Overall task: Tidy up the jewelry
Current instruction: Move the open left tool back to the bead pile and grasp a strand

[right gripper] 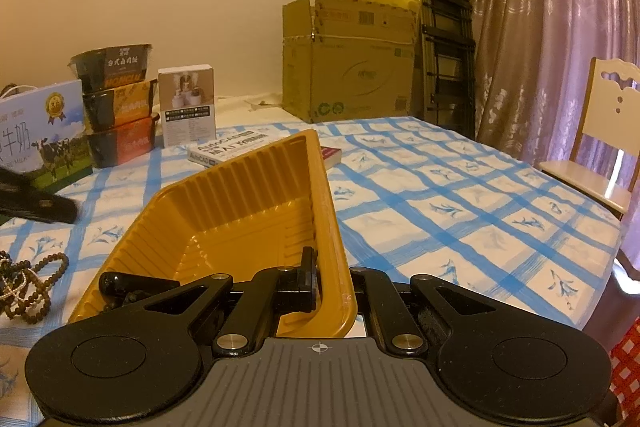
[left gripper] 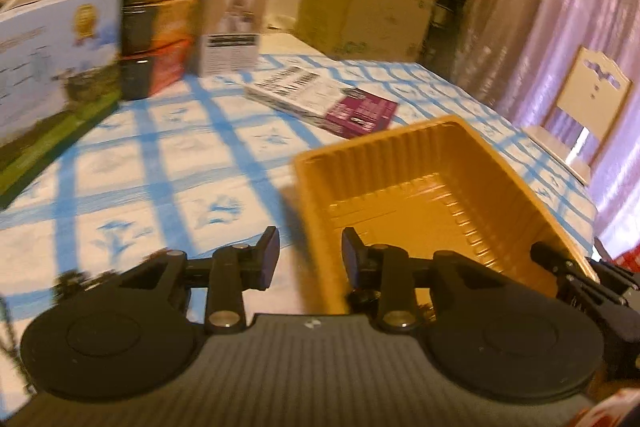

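Blue-checked tablecloth [right gripper: 460,211], boxes [right gripper: 348,67] by the wall, curtain [right gripper: 540,27]. Right gripper [right gripper: 332,283] clamps the tilted yellow tray [right gripper: 240,211] rim; left gripper [left gripper: 310,259] partly open, seemingly empty, view blurred.

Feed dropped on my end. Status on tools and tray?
Right tool shut on ribbed yellow plastic tray wall. Left tool open, empty. Brown bead strands on checked tablecloth, untouched.

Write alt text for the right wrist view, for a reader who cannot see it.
The right gripper is shut on the near wall of a tilted yellow plastic tray, above a table with a blue-checked cloth. Brown bead strands lie on the cloth to the tray's left, and food boxes and a cardboard box stand behind.
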